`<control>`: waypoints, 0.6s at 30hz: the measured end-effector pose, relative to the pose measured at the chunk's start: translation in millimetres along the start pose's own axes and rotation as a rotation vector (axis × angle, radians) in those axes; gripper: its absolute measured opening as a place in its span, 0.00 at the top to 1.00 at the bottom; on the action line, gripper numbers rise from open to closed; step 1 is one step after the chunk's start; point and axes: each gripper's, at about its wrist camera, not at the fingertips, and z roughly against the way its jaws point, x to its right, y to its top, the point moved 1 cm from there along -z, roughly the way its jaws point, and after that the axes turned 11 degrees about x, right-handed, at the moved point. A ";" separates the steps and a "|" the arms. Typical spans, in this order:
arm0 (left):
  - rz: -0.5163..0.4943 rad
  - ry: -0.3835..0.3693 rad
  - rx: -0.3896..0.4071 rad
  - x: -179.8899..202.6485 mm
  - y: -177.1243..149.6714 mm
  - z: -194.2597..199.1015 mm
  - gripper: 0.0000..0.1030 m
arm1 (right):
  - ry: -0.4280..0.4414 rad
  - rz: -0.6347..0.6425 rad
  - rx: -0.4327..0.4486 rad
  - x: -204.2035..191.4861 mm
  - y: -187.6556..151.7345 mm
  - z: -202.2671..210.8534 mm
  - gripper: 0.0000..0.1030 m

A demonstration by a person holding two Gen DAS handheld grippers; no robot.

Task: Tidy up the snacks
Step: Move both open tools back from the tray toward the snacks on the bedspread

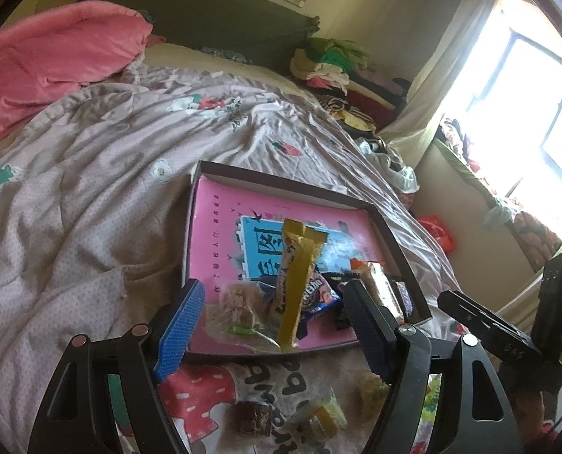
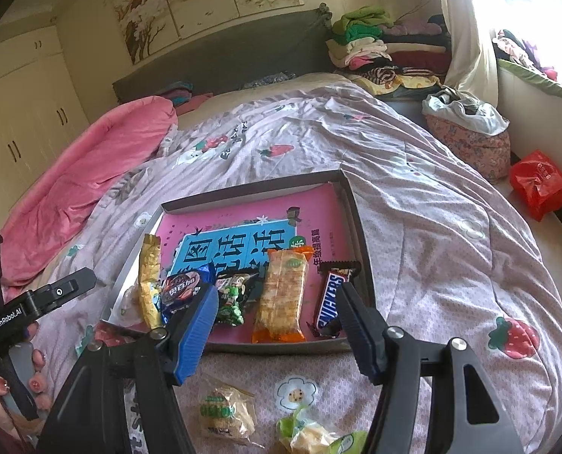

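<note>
Left claw [image 1: 273, 325]: hanging released over the near edge of the tray [image 1: 390, 223], nothing lying between its blue pads.
Right claw [image 2: 281, 325]: also standing open and gripping nothing, hovering above the tray's [image 2: 243, 191] near rim.
Snacks in tray: lying just beyond the right claw are a gold wrapper [image 2: 149, 280], a blue cookie pack [image 2: 180, 291], a green-and-black sweet bag [image 2: 233, 295], an orange-ended cracker pack [image 2: 283, 295] and a Snickers bar [image 2: 332, 295].
Snacks outside tray: a clear biscuit bag [image 2: 224, 412] and a green-topped packet [image 2: 307, 431] are sitting on the bed quilt [image 2: 432, 227], below the right claw.
In the way: the right claw's blue pad is covering part of the cookie pack.
Left view only: a brown cake piece [image 1: 254, 416] is resting on the quilt [image 1: 92, 189] beneath the left claw.
Right view only: a hand [image 2: 5, 389] is gripping the other handle; a red bag [image 2: 538, 185] is lying far to the right.
</note>
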 end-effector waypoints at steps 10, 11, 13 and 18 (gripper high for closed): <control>-0.041 -0.030 -0.029 17.8 -8.6 3.6 0.25 | 0.022 0.020 -0.009 -6.2 -8.1 10.6 0.38; -0.046 -0.034 -0.033 19.7 -9.7 3.7 0.25 | 0.022 0.023 -0.010 -6.8 -8.9 11.1 0.38; -0.054 -0.038 -0.038 22.9 -11.5 3.9 0.25 | 0.023 0.025 -0.013 -7.0 -10.9 12.6 0.38; -0.077 -0.051 -0.054 30.9 -15.6 4.4 0.25 | 0.031 0.031 -0.023 -9.0 -14.7 14.7 0.38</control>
